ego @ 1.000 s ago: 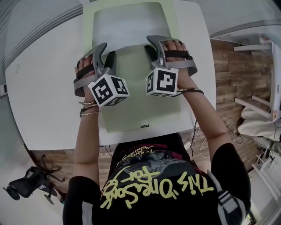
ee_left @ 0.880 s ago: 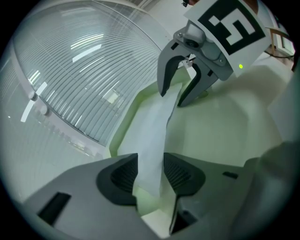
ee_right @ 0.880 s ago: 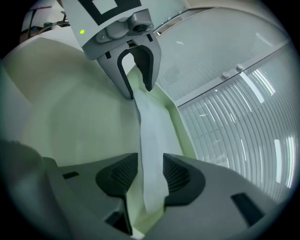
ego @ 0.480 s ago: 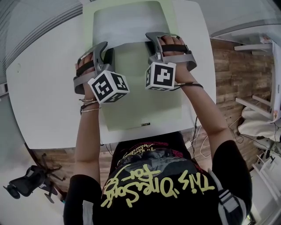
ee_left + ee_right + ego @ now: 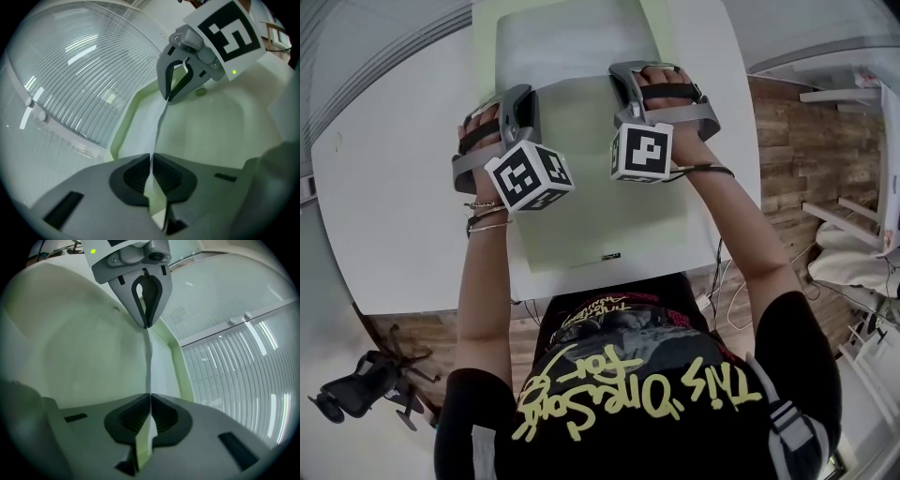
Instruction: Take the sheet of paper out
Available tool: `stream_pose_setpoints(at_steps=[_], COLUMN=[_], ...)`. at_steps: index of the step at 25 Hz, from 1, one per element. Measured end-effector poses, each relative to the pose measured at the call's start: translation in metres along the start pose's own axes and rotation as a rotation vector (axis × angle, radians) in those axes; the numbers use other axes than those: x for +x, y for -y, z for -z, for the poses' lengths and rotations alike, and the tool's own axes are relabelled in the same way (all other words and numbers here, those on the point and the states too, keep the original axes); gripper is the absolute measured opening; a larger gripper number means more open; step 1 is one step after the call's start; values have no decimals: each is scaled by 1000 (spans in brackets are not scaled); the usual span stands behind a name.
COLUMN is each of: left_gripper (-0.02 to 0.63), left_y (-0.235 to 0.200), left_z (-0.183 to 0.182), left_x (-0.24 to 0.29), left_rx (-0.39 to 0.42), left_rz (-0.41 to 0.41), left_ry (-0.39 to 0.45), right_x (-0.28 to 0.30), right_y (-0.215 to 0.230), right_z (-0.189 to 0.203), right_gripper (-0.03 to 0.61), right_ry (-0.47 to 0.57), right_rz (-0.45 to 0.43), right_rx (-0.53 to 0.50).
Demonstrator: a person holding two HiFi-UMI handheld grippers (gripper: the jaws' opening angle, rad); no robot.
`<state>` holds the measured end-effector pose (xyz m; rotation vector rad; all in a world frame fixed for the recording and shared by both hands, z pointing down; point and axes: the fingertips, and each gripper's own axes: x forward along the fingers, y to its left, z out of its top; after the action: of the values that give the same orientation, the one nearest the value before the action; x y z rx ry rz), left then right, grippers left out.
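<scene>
Then: left gripper (image 5: pixel 151 157) and right gripper (image 5: pixel 150 397) both clamped on the sheet of paper (image 5: pixel 577 47).
Jaws, having just been closing, pinched its near edge, side by side. Sheet lay over the far half of the green mat (image 5: pixel 609 206), near edge crosswise, body running away from the person; far end out of frame.

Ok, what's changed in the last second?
Both grippers have just been closing: the left gripper and the right gripper now pinch one edge of the sheet between their pads. The hands have hardly moved, and the green folder still lies on the table.
</scene>
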<state>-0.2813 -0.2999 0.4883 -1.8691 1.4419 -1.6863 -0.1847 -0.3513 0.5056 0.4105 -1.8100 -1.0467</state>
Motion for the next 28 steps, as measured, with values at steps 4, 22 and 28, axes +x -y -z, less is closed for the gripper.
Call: stream_pose_setpoints(at_steps=[4,22,28], left_gripper=[9,6,6], left_y=[1,3,10], left_z=[0,0,-2], left_x=[-3,-14,-25], left_rx=[24,31,17], left_rz=[1,-5,-6], left_ry=[2,4,18], right_x=[-1,-12,-25], right_y=[-2,-3,-10], right_z=[-1,3,3], right_gripper=[11,11,11], right_ry=[0,-31,-41], right_rz=[-8,-21,-26], right_rx=[-2,58,85])
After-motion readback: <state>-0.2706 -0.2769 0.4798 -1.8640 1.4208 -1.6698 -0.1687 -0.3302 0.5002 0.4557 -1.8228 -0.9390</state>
